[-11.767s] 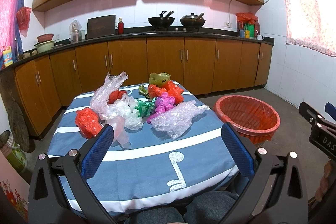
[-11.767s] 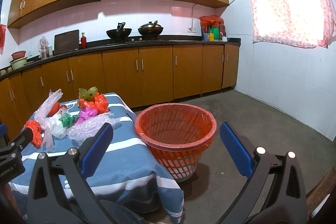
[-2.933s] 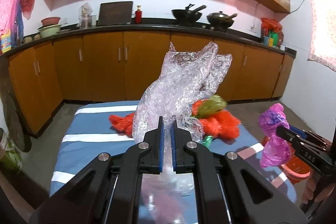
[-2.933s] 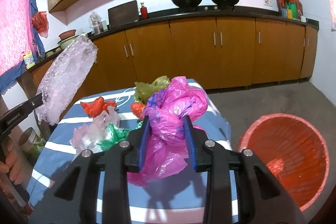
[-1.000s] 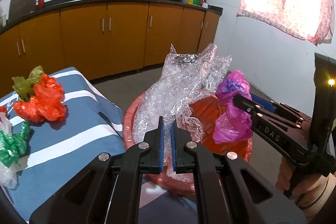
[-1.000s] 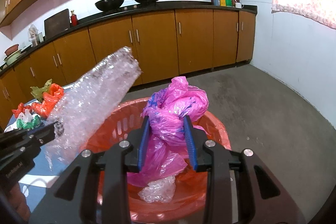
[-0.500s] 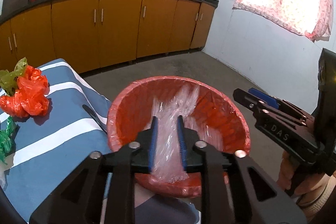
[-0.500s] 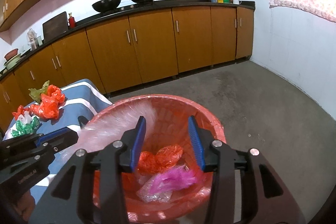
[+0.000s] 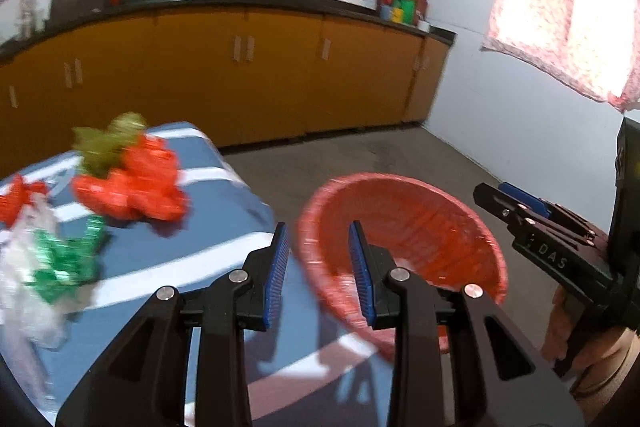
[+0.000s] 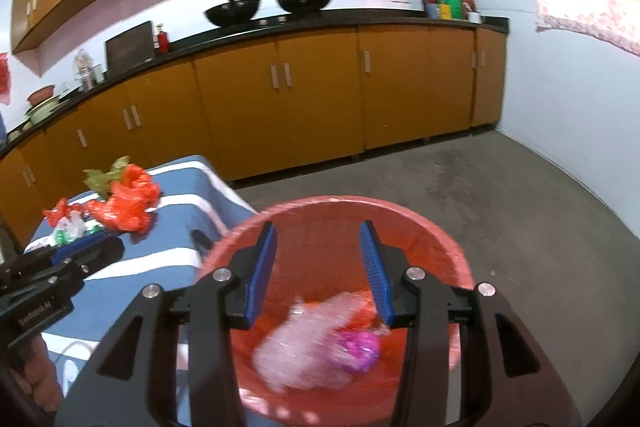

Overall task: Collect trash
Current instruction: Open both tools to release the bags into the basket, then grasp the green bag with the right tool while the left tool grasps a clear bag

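Observation:
The red mesh basket (image 9: 400,183) stands on the floor beside the blue striped table (image 9: 192,239). Inside the basket (image 10: 360,203) lie the clear bubble wrap (image 10: 304,347) and the pink bag (image 10: 356,347). My left gripper (image 9: 318,227) hovers over the basket's left rim; its jaws are opening with nothing between them. My right gripper (image 10: 318,225) is open and empty above the basket. On the table remain red bags (image 9: 132,187), a green bag (image 9: 68,259) and clear plastic (image 9: 24,287).
Orange cabinets (image 10: 320,99) under a black counter run along the back wall, with woks (image 10: 232,11) on top. Bare concrete floor (image 10: 500,187) stretches to the right of the basket. A person's hand (image 9: 580,339) holds the right gripper (image 9: 500,195).
Both grippers let go: the bubble wrap and the pink bag dropped into the basket. Both sets of jaws spread wider, and the left view swung left toward the table.

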The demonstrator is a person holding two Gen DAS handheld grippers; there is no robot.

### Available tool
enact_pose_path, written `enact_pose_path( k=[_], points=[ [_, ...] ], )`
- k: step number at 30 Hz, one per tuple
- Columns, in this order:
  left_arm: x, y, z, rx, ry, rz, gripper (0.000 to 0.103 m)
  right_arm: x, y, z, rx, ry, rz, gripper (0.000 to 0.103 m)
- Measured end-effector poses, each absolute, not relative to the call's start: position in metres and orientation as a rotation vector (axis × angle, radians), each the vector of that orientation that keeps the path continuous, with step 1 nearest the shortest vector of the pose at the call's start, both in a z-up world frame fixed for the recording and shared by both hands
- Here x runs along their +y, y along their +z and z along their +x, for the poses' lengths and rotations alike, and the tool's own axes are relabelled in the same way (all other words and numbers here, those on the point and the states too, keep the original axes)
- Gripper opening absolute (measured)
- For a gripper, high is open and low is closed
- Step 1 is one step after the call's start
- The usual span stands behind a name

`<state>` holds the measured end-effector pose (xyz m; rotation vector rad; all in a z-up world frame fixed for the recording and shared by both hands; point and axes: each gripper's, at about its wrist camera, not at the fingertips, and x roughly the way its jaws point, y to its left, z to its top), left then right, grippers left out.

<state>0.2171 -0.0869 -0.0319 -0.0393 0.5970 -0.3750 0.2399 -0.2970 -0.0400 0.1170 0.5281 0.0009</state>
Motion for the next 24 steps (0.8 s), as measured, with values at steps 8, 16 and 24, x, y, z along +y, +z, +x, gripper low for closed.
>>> enact_pose_path(
  k=[8,16,24],
  points=[
    [0.024,-0.008,0.19,0.51,-0.153,-0.032,0.037,-0.216,-0.03,0.247,0.532,0.168,0.085,0.044],
    [0.129,-0.017,0.168,0.514,0.089,-0.05,0.042,-0.106,-0.037,0.255,0.568,0.371,0.052,0.044],
    [0.192,-0.045,0.148,0.552,0.232,-0.131,0.042,-0.018,-0.058,0.268,0.644,0.498,0.03,0.044]
  ],
)
